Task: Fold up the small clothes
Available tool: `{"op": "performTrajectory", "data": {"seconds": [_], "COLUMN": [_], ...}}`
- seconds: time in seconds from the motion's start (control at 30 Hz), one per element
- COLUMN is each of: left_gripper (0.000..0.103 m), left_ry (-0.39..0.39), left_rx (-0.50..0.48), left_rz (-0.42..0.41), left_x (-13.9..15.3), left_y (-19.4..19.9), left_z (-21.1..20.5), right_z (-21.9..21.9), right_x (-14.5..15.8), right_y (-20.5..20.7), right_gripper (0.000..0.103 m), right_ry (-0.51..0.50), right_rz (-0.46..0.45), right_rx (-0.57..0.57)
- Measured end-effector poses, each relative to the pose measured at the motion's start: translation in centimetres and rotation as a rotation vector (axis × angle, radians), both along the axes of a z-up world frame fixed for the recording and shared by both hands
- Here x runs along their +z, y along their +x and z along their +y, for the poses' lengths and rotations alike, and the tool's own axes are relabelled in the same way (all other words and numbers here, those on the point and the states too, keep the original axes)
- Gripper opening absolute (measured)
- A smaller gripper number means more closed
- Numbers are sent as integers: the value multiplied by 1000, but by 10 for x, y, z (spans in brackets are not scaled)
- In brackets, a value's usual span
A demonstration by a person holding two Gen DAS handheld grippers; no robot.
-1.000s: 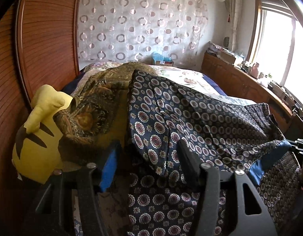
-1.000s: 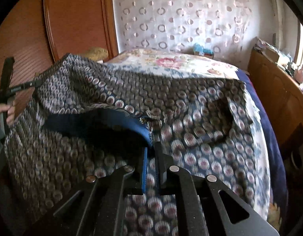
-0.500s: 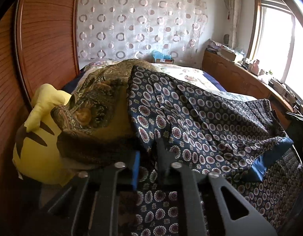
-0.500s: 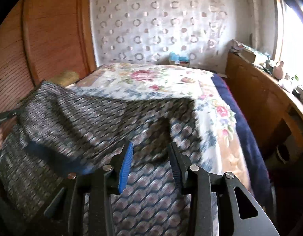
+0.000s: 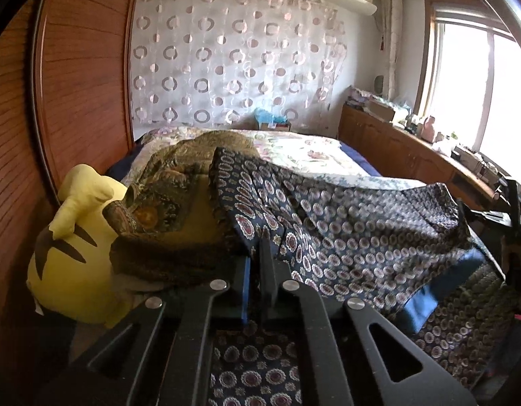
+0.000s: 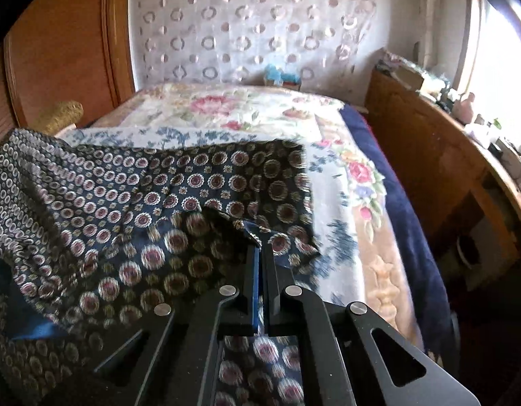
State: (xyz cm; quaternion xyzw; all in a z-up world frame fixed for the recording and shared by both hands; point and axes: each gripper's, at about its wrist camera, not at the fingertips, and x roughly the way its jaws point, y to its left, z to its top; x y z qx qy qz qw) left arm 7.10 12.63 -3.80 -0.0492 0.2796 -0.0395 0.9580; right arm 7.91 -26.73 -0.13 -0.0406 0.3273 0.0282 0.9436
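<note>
Fingers (image 5: 265, 264) of both grippers pinch the patterned garment's (image 6: 179, 196) edges above the bed (image 6: 355, 209).

A bed (image 6: 405, 223) with a dark blue blanket at its edge carries a floral quilt (image 6: 246, 108). On the quilt lies a navy medallion-print garment (image 5: 345, 223), spread over the near part. Beside it sits a heap of olive and gold paisley cloth (image 5: 179, 182), touching the garment and resting against a yellow plush toy (image 5: 67, 264) by the wooden headboard.
</note>
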Motion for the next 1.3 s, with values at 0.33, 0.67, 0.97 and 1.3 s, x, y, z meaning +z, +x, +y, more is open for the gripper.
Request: {"op": "performTrajectory", "data": {"seconds": [0.33, 0.67, 0.97, 1.3], "left_gripper": [5, 5, 5, 3], "left_ry": [4, -4, 0, -18], "left_rx": [12, 29, 21, 10], "left_rz": [28, 56, 64, 21], "left_x": [-8, -18, -22, -12], "left_y": [-15, -14, -14, -30], "left_z": [7, 12, 9, 8], "right_z": [-27, -44, -33, -36], "right_x": [-11, 20, -7, -13], "right_y": [-97, -128, -83, -65], "right_gripper": [1, 44, 44, 2], "right_ry": [87, 119, 91, 126], "right_rz": [38, -18, 74, 102], "right_rx": [9, 15, -15, 33]}}
